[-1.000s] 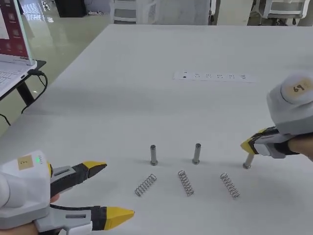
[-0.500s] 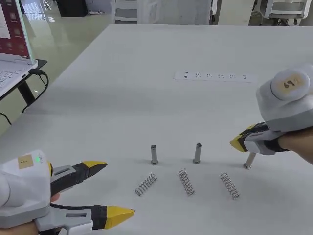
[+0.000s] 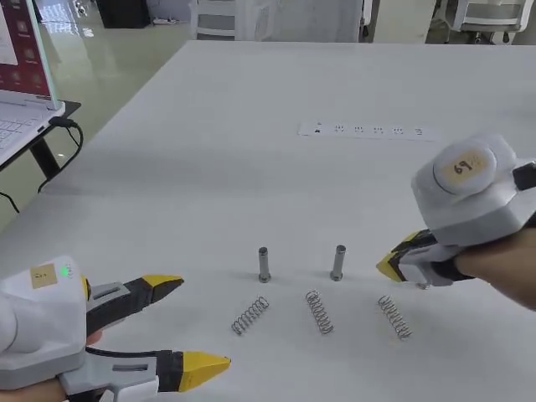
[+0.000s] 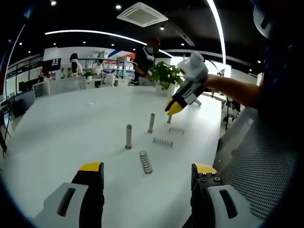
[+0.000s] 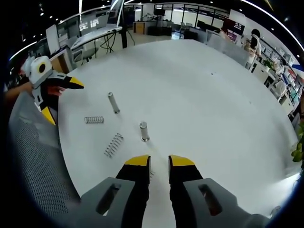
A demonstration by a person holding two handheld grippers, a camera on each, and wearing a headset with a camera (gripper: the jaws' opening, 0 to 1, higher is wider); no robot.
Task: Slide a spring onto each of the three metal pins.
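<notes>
Your left claw is low over the desk, well to the left of the middle pin and nearer to you than it. Your hand holds its white body at the lower left, and the claw points to the right, toward the springs. Its jaws stand wide apart and nothing is between them.

Your right claw is just to the right of the middle pin. Your forearm comes in from the right, the white body is on top, and the yellow tip is tilted down to the desk and points left toward that pin. In the right gripper view the jaws are narrow, with only a small gap, and I see nothing clearly gripped between the tips.

The middle pin stands upright. The left pin also stands upright, apart from it. The third pin is to the right of the middle pin, directly under the tip of the right claw in the left gripper view; I cannot tell if the claw touches it.

The three springs lie flat on the desk, none on a pin. The middle spring is just in front of the middle pin, on your side. The left spring is further left, and the right spring is to the right, near the right claw.

A strip lies far behind the middle pin.
</notes>
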